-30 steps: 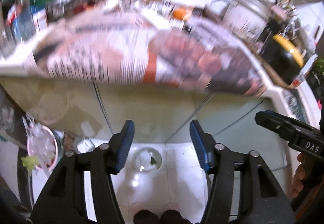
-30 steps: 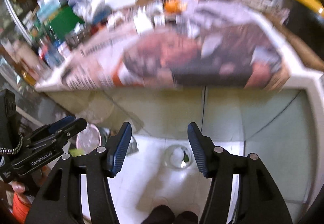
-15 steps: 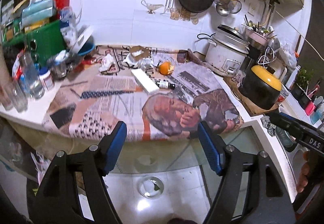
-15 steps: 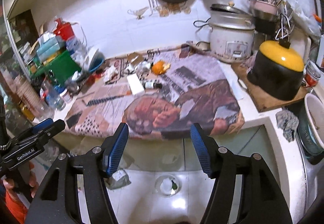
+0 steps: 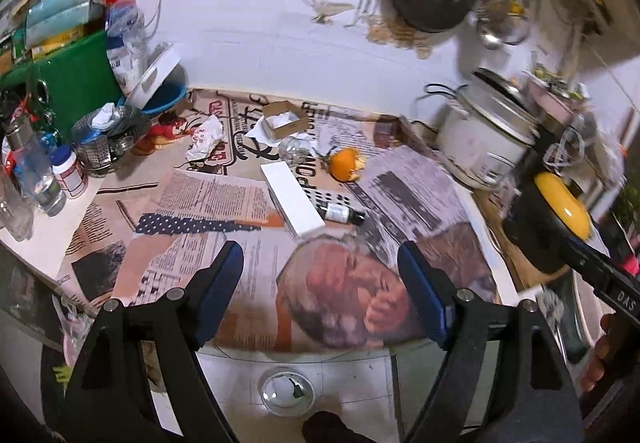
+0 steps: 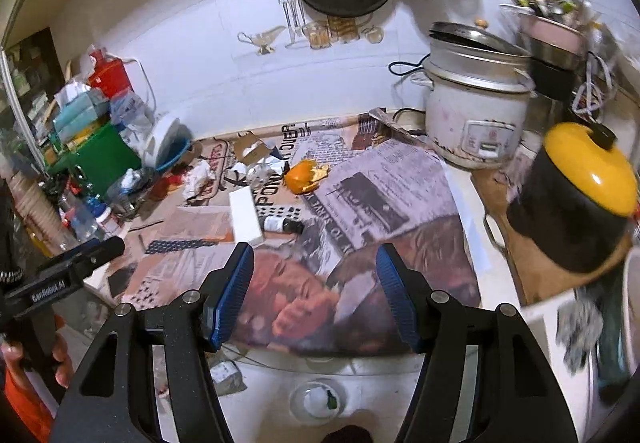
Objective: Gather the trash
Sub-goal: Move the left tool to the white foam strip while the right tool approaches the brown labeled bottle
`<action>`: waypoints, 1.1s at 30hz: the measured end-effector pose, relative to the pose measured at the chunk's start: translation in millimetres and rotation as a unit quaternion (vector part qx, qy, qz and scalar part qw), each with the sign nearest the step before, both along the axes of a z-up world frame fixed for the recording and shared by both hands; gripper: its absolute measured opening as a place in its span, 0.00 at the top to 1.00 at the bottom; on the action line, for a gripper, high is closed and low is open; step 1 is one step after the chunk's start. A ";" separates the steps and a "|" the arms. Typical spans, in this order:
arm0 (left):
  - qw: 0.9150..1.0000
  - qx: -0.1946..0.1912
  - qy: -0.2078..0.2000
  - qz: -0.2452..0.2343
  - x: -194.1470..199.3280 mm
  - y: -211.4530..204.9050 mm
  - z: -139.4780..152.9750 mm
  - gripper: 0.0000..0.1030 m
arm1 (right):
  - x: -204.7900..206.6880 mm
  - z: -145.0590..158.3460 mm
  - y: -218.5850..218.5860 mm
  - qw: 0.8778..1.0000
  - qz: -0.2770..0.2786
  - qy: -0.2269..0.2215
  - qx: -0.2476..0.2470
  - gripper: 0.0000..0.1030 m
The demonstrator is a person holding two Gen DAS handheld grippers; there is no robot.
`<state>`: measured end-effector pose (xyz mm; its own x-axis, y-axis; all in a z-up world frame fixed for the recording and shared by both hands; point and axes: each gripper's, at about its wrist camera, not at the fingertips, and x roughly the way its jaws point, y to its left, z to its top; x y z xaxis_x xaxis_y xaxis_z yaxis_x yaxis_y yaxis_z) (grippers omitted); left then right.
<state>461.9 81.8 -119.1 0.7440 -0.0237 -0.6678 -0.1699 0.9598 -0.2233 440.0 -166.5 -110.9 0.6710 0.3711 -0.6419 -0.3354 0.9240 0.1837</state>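
Left wrist view put my left gripper [image 5: 320, 283] spread wide and empty over the newspaper's [image 5: 224, 199] near edge. Ahead lay the trash: crumpled paper [image 5: 206, 137] far left, the white box [image 5: 292, 201] with its long axis running away leftward, the small bottle [image 5: 340, 211], then orange peel [image 5: 346, 169]. My right gripper [image 6: 316, 291], likewise spread and empty, sat about equally near. Half a second before, both hung lower, further back.

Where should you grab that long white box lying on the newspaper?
Grab the long white box across its narrow width, near the middle, coming down from above. It lies flat on the newspaper, so only its long sides are easy to pinch. The near end sits close to the small dark bottle, so stay clear of that end. The open left hand-held gripper looks wide enough.
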 end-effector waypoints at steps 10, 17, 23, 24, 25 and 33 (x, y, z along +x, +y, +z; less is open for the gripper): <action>0.995 -0.025 0.083 0.051 110.7 14.0 -66.4 0.24 | 88.3 -37.2 19.2 0.997 0.059 0.049 -0.027 0.42; 0.988 -0.034 0.143 0.038 186.2 42.7 -122.0 0.24 | 128.1 -74.6 44.8 0.992 0.051 0.101 -0.050 0.42; 0.980 -0.043 0.193 -0.016 244.0 51.6 -161.2 0.24 | 152.0 -100.7 66.9 0.988 0.015 0.148 -0.052 0.42; 0.979 -0.042 0.196 -0.020 247.9 50.7 -164.5 0.24 | 155.1 -104.7 70.0 0.987 0.015 0.154 -0.046 0.42; 0.979 -0.035 0.199 -0.025 252.8 49.1 -169.4 0.24 | 158.6 -108.5 73.7 0.986 0.019 0.158 -0.043 0.42; 0.977 0.014 0.209 -0.030 258.2 54.1 -187.7 0.24 | 191.7 -136.1 104.0 0.981 0.070 0.173 -0.059 0.42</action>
